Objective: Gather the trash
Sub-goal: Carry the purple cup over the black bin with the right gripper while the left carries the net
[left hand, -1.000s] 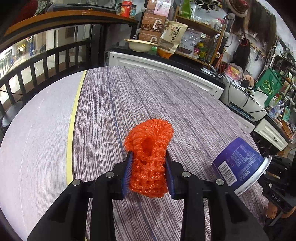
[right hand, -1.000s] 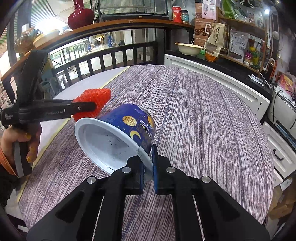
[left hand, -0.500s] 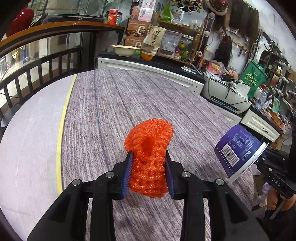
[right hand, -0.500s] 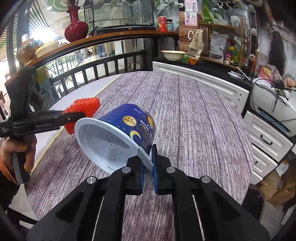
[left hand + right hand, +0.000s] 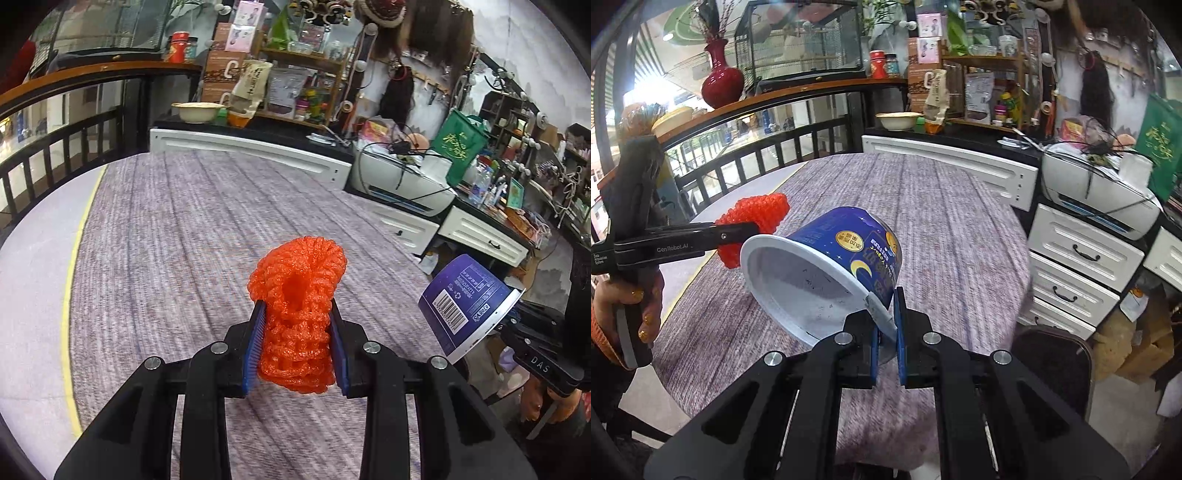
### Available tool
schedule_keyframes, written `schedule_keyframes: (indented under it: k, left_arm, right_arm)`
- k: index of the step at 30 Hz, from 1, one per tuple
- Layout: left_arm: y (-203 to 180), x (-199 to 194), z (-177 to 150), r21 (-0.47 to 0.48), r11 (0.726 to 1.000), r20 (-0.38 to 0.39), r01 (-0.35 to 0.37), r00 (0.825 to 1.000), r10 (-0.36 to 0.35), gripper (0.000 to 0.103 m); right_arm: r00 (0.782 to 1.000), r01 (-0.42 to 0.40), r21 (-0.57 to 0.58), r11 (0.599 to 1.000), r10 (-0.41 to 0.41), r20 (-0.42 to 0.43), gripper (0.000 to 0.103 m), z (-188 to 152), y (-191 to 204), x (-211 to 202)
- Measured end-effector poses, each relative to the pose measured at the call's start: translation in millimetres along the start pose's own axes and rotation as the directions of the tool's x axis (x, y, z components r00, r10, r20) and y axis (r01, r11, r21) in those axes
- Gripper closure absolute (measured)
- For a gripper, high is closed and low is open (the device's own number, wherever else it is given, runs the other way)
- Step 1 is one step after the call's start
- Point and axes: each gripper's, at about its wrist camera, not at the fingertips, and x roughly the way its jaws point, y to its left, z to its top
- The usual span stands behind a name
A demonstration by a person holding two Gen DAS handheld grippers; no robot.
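Observation:
My left gripper point(image 5: 297, 317) is shut on an orange foam net point(image 5: 299, 310) and holds it above the round table point(image 5: 184, 229). My right gripper point(image 5: 886, 325) is shut on the rim of an empty blue paper bowl point(image 5: 827, 269), tilted with its white inside toward the camera, held above the table point(image 5: 942, 229). The bowl also shows at the right of the left wrist view point(image 5: 469, 306), past the table's right edge. The orange net also shows in the right wrist view point(image 5: 753, 218), left of the bowl.
White drawers point(image 5: 1078, 266) and a printer point(image 5: 1097, 188) stand right of the table. A black chair point(image 5: 1052, 354) is at the table's near right edge. A black railing point(image 5: 757, 155) runs behind the table on the left. Cluttered shelves point(image 5: 295, 85) stand at the back.
Both grippers have lifted and drawn back from the table with their loads. The blue bowl has swung out past the table's right edge. Both grips are unchanged.

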Motion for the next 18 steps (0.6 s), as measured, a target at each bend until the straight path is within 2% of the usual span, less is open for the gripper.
schedule_keyframes:
  k: [12, 18]
  left_arm:
    - [-63, 14, 2, 0.068, 0.992, -0.001, 0.103, 0.995, -0.103, 0.071]
    - [-88, 17, 1, 0.097, 0.985, -0.008, 0.143, 0.99, -0.143, 0.071]
  right_arm:
    - [0.988, 0.153, 0.151, 0.977, -0.154, -0.004, 0.095, -28, -73, -31]
    - [0.956, 0.292, 0.251, 0.923, -0.287, -0.056, 0.095, -45, -127, -33]
